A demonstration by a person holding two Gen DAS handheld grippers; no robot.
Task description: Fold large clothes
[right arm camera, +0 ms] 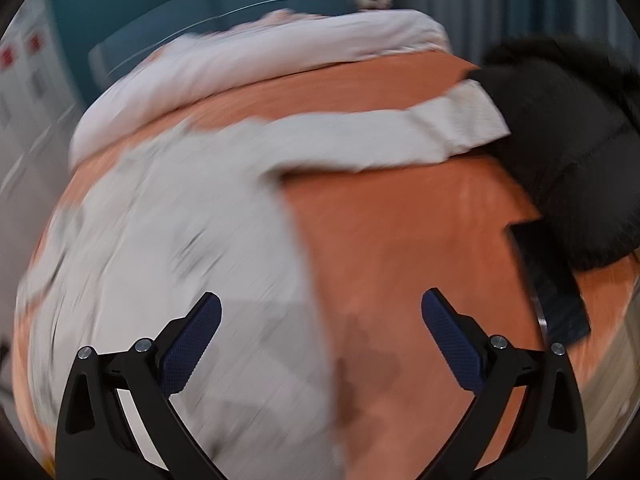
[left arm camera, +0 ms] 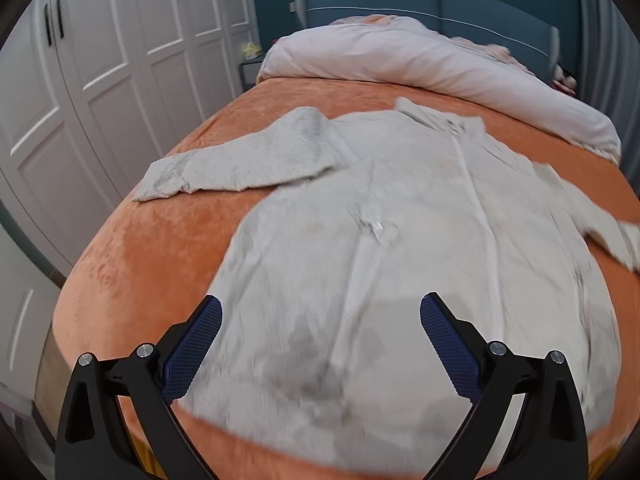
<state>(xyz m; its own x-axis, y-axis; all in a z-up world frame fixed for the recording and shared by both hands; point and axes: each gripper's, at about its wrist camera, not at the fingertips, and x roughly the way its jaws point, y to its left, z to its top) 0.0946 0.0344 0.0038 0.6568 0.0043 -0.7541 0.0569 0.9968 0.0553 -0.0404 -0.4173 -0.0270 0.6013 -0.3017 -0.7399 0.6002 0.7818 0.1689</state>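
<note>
A large light-grey fleece jacket (left arm camera: 400, 216) lies spread flat on the orange bed cover (left arm camera: 168, 240), zipper up the middle, both sleeves stretched out sideways. My left gripper (left arm camera: 320, 316) is open and empty, hovering above the jacket's hem. In the blurred right wrist view the jacket (right arm camera: 180, 248) fills the left half and its right sleeve (right arm camera: 380, 136) reaches toward a black garment. My right gripper (right arm camera: 320, 312) is open and empty, above the jacket's right edge and the bare cover (right arm camera: 400, 260).
A pale pink duvet (left arm camera: 420, 60) is bunched at the head of the bed against a blue headboard (left arm camera: 400, 0). White wardrobe doors (left arm camera: 100, 60) stand to the left. A black fluffy garment (right arm camera: 568, 140) and a dark flat phone-like object (right arm camera: 552, 280) lie at the bed's right side.
</note>
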